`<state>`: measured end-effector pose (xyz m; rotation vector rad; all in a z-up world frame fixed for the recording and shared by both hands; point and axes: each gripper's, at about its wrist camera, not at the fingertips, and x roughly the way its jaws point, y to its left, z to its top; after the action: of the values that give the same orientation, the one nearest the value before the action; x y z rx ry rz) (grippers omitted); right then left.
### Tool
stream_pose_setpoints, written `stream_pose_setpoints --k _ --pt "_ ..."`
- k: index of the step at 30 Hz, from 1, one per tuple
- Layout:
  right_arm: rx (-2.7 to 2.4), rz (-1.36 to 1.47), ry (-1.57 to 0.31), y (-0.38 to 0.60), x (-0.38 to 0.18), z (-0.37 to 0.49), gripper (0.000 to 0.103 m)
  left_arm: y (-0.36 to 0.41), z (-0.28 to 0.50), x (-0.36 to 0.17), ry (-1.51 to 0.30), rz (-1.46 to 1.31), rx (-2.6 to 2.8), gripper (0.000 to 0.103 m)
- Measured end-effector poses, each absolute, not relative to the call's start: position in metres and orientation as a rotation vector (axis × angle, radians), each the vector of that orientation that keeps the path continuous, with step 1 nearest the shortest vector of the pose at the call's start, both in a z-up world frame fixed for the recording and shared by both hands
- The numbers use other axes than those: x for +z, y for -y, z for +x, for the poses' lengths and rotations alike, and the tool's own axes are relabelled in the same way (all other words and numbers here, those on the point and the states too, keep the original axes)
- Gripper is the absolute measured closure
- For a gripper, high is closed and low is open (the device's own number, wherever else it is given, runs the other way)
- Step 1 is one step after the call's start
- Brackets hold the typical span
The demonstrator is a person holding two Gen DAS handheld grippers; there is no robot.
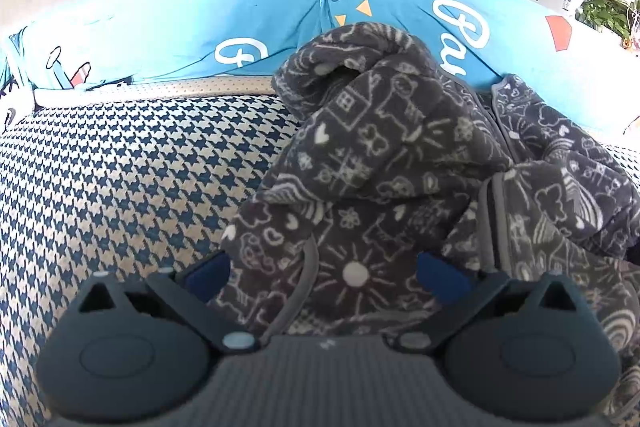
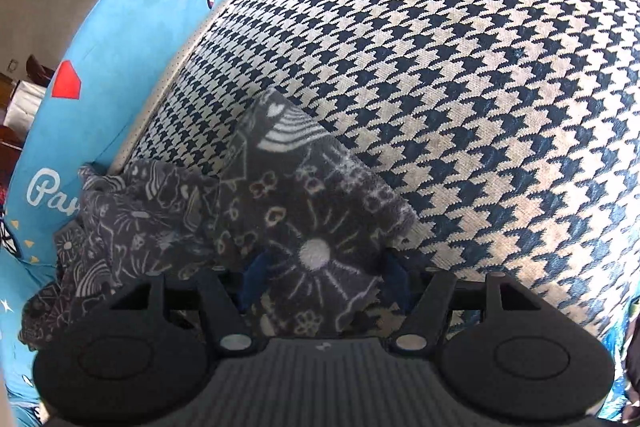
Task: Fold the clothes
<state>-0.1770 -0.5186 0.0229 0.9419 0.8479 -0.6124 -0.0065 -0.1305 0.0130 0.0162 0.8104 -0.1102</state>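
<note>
Grey fleece, one garment (image 1: pixel 384 163) (doodle print), lies bunched on one houndstooth cushion (image 1: pixel 132 171); two tools, left (image 1: pixel 324 275) and right (image 2: pixel 320 267), each stand wide around its folds.

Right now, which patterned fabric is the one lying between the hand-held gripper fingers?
The grey doodle-print fleece garment, not the houndstooth cover beneath it or the blue cartoon-print cover behind.

Houndstooth cushion (image 2: pixel 460 87) lies bare; blue backrest (image 1: pixel 180 19) blocks behind.

Each dark tool (image 1: pixel 324 275) (image 2: pixel 320 275) has blue pads, ribbed body.
</note>
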Motion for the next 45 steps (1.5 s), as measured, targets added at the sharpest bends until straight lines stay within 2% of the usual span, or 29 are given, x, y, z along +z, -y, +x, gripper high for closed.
stream_pose_setpoints --k 2,3,5,6,7,10,12,21,23,26,28,33,45 --pt "-0.616 0.935 -0.840 0.516 0.021 -0.176 0.038 0.131 -0.006 0.013 -0.811 0.017 -0.110 0.000" --pt "-0.624 0.919 -0.837 0.515 0.021 -0.176 0.042 0.131 -0.006 0.013 -0.811 0.018 -0.110 0.000" --pt "-0.641 0.888 -0.830 0.513 0.020 -0.174 0.060 0.131 -0.006 0.013 -0.814 0.017 -0.108 0.000" --pt "-0.648 0.873 -0.827 0.512 0.020 -0.173 0.078 0.130 -0.006 0.013 -0.814 0.016 -0.108 0.000" --pt "-0.646 0.865 -0.817 0.511 0.019 -0.172 0.087 0.130 -0.005 0.013 -0.814 0.015 -0.107 0.000" --pt "-0.633 0.877 -0.757 0.512 0.024 -0.172 0.091 0.131 -0.006 0.013 -0.813 0.017 -0.107 0.000" --pt "-0.627 0.849 -0.707 0.511 0.033 -0.172 0.092 0.131 -0.006 0.012 -0.813 0.017 -0.107 0.000" --pt "-0.767 0.358 -0.294 0.483 0.110 -0.179 0.095 0.135 -0.006 0.012 -0.814 0.024 -0.115 0.000" --pt "-0.809 0.320 -0.248 0.479 0.116 -0.182 0.095 0.136 -0.005 0.011 -0.817 0.026 -0.118 0.000" --pt "-0.869 0.365 -0.305 0.486 0.109 -0.178 0.094 0.137 -0.005 0.011 -0.819 0.027 -0.118 0.000" --pt "-0.913 0.384 -0.349 0.491 0.103 -0.175 0.090 0.137 -0.005 0.011 -0.818 0.028 -0.118 0.000" --pt "-0.862 0.386 -0.348 0.492 0.098 -0.175 0.089 0.137 -0.005 0.011 -0.819 0.029 -0.119 0.000" --pt "-0.459 0.419 -0.507 0.472 0.060 -0.100 0.088 0.135 -0.004 0.010 -0.840 0.016 -0.126 0.000"
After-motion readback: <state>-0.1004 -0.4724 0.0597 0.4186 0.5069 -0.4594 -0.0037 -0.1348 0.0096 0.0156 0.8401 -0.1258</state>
